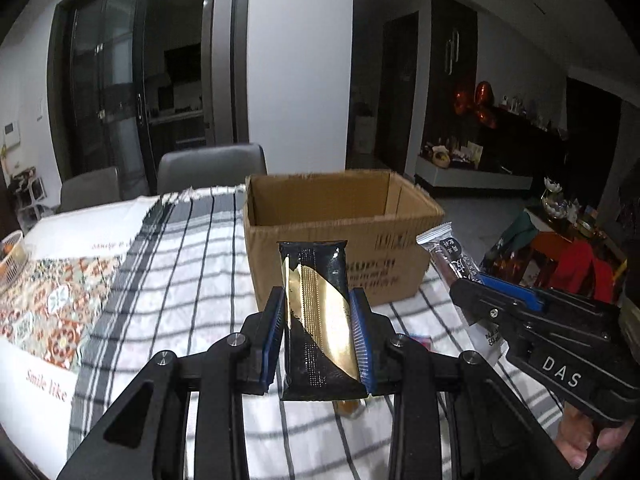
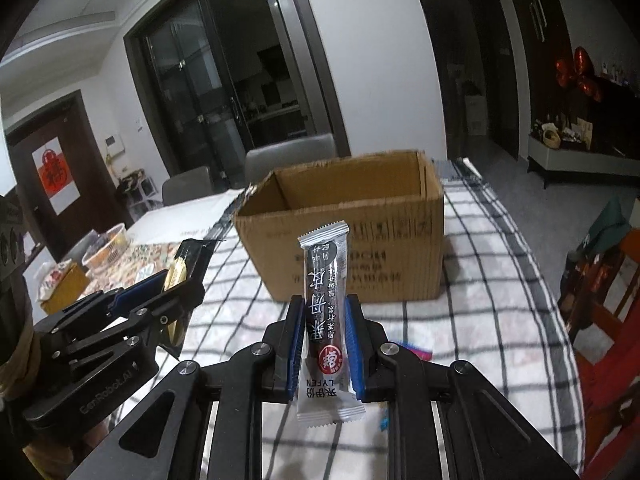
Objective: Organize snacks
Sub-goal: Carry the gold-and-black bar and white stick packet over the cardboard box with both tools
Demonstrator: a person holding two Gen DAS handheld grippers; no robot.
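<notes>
A: Biggest thing first?
B: The counter, under a black-and-white checked cloth w/ a patterned mat at approx 9 o'clock in the left wrist view.

A: Next?
B: Open cardboard box, standing on the cloth at 12 o'clock from both cameras, top open; no contents visible from these angles. Grey chairs behind the counter, beyond the box at 11 o'clock.

A: And the grippers?
B: Left gripper has its fingers clamped on a black-and-gold snack pack, held upright, above the cloth, just short of the box. Right gripper pinches a silver-and-dark snack bar w/ Chinese print, also upright, in front of the box's near wall.

A: They see each other?
B: Yes. Left view shows the right gripper at 3 o'clock, bar sticking out toward 11. Right view shows the left one at 9 o'clock, gold edge of its pack visible.

A: Smaller bits?
B: Small pink-and-blue wrapper on the cloth at approx 3 o'clock of the right fingers. Bowl far off at 9–10 o'clock.
</notes>
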